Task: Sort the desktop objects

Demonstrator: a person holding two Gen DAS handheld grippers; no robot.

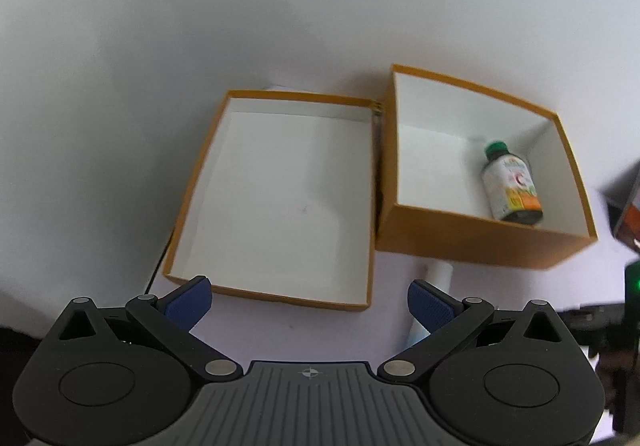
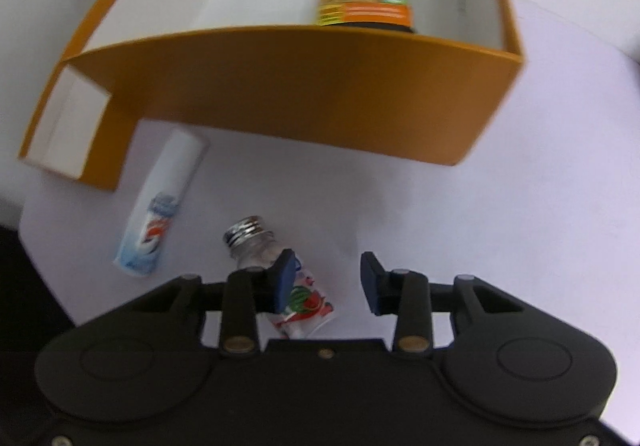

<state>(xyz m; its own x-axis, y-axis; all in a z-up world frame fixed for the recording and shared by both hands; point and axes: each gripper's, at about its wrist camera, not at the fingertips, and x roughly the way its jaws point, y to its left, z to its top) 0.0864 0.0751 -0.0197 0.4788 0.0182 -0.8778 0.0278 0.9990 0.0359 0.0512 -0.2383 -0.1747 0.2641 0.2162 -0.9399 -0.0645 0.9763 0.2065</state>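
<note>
Only the right wrist view shows a capped jar (image 2: 276,270) (lying down).

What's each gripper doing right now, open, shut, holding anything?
Left gripper: open wide, holding nothing.
Right gripper: open, pads apart, holding nothing; a small bottle with a silver cap lies on the table under its left finger, not gripped.
</note>
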